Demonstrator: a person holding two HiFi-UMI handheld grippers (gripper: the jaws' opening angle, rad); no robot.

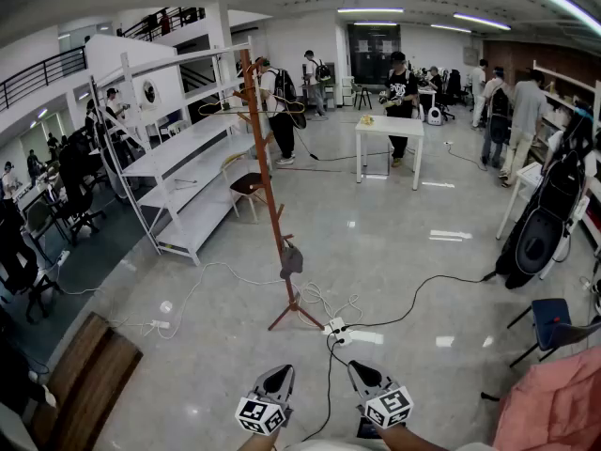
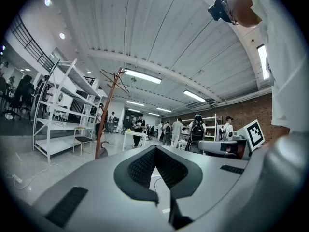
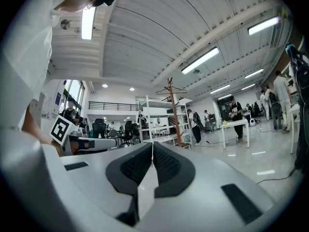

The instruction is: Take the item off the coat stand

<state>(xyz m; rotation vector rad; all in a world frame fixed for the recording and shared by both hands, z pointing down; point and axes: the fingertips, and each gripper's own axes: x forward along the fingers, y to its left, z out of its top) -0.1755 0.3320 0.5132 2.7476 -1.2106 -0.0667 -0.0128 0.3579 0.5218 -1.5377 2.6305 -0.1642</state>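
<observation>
The reddish-brown coat stand (image 1: 267,172) rises from a tripod foot in the middle of the floor, a few steps ahead of me. A thin hanger (image 1: 235,107) hangs across its top, and a small dark item (image 1: 291,259) hangs low on the pole. My left gripper (image 1: 278,376) and right gripper (image 1: 361,372) sit side by side at the bottom edge, well short of the stand. In the left gripper view the stand (image 2: 107,111) is far off to the left of the shut gripper (image 2: 155,148). In the right gripper view the stand (image 3: 174,115) is beyond the shut, empty gripper (image 3: 152,144).
A white shelving rack (image 1: 183,172) and a chair (image 1: 246,184) stand left of the stand. Cables and a power strip (image 1: 344,330) lie by its foot. A white table (image 1: 390,128) and several people are farther back. A black bag (image 1: 540,238) and pink cloth (image 1: 554,407) are on the right.
</observation>
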